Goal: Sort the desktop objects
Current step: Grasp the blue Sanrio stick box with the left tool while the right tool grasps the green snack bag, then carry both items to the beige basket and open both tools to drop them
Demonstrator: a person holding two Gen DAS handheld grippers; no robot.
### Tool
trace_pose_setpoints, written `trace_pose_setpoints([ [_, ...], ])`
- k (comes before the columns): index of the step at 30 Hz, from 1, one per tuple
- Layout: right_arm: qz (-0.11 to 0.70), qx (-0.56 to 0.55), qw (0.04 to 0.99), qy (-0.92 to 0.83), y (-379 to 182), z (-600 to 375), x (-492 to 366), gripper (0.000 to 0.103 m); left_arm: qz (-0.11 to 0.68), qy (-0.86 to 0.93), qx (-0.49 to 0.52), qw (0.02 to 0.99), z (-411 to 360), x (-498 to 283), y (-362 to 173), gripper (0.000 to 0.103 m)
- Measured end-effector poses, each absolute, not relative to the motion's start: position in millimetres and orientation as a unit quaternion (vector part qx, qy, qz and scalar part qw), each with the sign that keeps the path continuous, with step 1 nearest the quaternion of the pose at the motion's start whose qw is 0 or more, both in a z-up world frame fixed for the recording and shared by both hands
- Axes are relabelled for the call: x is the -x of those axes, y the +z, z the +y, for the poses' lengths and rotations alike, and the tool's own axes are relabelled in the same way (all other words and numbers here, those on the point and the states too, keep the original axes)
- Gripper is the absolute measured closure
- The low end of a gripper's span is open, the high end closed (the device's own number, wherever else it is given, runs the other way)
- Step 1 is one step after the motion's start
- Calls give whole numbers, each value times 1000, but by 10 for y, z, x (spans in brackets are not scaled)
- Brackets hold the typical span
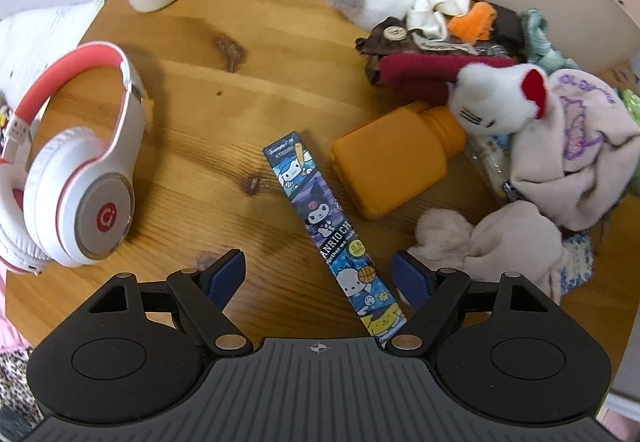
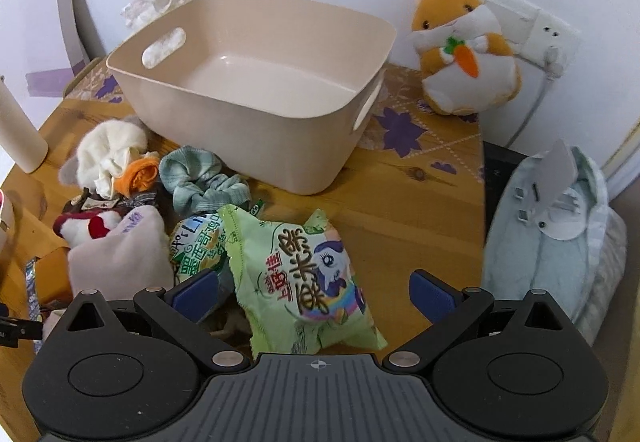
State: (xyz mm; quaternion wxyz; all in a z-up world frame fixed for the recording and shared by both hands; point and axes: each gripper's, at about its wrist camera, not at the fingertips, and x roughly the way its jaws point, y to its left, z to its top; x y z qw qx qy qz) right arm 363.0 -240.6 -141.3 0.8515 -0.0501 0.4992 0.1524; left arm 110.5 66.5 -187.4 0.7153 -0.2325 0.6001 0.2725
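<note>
1. The left gripper [image 1: 319, 276] points straight down over the wooden table [image 1: 200, 54] with its jaws spread wide and nothing pinched; both blue pads stand clear of everything.

2. Between those jaws lies a long printed cartoon box [image 1: 330, 234], flat on the wood. Its long axis runs on a diagonal, from near the right-hand pad up and away to the left in the left wrist view, so it sits off-centre, closer to that pad than to the other.

3. Judging from this, the box's slant is what the next move turns on: the jaws would need to straddle its narrow width, so the wrist probably has to twist until the pads face the long sides.

4. Further out, an orange bottle [image 1: 390, 162] lies on its side just beside the box, white headphones [image 1: 76, 178] rest well apart to the left, and a heap of soft toys and cloth [image 1: 500, 114] crowds the right.

5. The right gripper [image 2: 316, 292] tilts downward, jaws likewise spread and empty, over a green snack bag [image 2: 304, 274] lying between them, untouched.

6. Beyond the bag stands the beige bin [image 2: 256, 82], empty, the likely destination; the right hand is the nearer one to it.
</note>
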Motion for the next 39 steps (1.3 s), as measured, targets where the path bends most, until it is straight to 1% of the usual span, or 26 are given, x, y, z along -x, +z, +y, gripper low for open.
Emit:
trace_pose_setpoints([
  [5, 511, 64, 842, 162, -1612, -2372, -3771, 0, 603, 281, 250, 704, 693, -1142, -1966, 21],
  [8, 524, 51, 833, 170, -1735, -2389, -3847, 0, 607, 288, 262, 693, 671, -1134, -2034, 21],
  [12, 539, 30, 823, 174, -1871, -2419, -3924, 10, 616, 291, 259, 685, 605, -1148, -2152, 23],
  [14, 548, 17, 818, 174, -1912, -2431, -3942, 12, 611, 292, 235, 697, 550, -1172, -2153, 23],
  [17, 558, -5, 811, 175, -1964, -2452, -3900, 13, 607, 292, 230, 703, 526, -1178, -2151, 24],
  [18, 559, -9, 810, 174, -1977, -2458, -3883, 17, 605, 292, 229, 705, 519, -1172, -2144, 28],
  [19, 561, -14, 810, 172, -1989, -2464, -3862, 19, 601, 292, 226, 709, 508, -1165, -2132, 35],
  [20, 561, -19, 810, 169, -1999, -2477, -3841, 20, 598, 295, 224, 711, 495, -1161, -2118, 39],
  [21, 558, -27, 813, 166, -2004, -2498, -3816, 27, 595, 293, 220, 716, 477, -1161, -2102, 50],
  [22, 553, -39, 816, 165, -2002, -2522, -3788, 33, 593, 291, 216, 719, 462, -1162, -2090, 63],
  [24, 547, -55, 821, 153, -1997, -2554, -3735, 35, 591, 289, 212, 722, 441, -1164, -2077, 73],
  [28, 545, -70, 824, 139, -2013, -2596, -3641, 41, 592, 293, 214, 720, 415, -1136, -2073, 75],
  [31, 538, -86, 829, 128, -1990, -2644, -3565, 43, 588, 300, 217, 719, 442, -1090, -2044, 78],
  [33, 530, -96, 833, 125, -1945, -2675, -3521, 43, 580, 305, 212, 725, 471, -1032, -1973, 80],
  [39, 498, -107, 851, 127, -1680, -2733, -3501, 43, 553, 320, 196, 744, 664, -1005, -1646, 80],
])
